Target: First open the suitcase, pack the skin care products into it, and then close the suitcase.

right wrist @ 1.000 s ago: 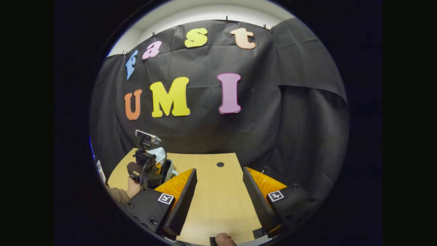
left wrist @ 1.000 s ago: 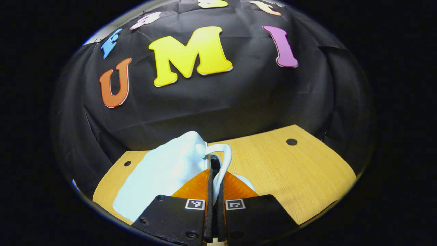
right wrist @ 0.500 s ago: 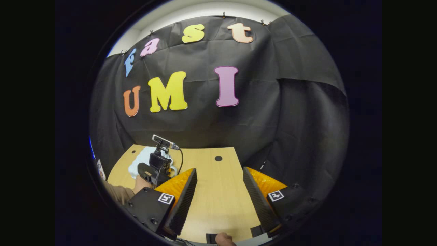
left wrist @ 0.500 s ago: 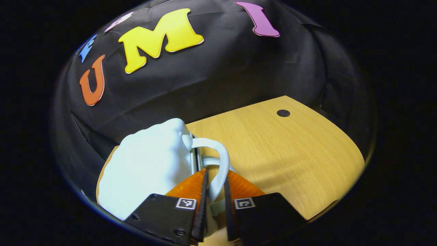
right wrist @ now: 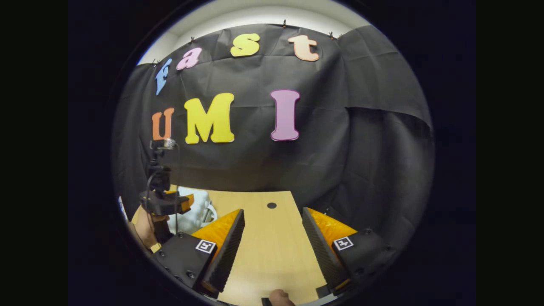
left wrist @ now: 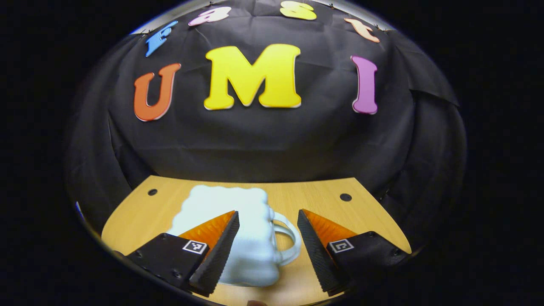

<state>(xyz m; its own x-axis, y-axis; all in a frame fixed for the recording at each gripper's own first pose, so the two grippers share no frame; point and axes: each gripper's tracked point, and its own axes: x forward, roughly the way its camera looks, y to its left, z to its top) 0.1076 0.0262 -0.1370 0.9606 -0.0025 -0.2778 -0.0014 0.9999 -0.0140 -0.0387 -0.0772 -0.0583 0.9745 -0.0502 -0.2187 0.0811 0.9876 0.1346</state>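
The left tool [left wrist: 267, 238] is hovering with fingers spread wide over the white suitcase [left wrist: 238, 238], which is lying closed on the bench [left wrist: 365, 216]. The right tool [right wrist: 272, 238] is gaping open above bare bench, gripping nothing, with the suitcase well off to its left.

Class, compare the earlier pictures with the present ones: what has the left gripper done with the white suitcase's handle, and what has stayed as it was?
The left gripper has let go of the handle of the white suitcase: its fingers, pinched on it a second ago, now stand wide apart, drawn back and raised. The suitcase lies closed on the wooden table. The right gripper stays open over bare table, unmoved.
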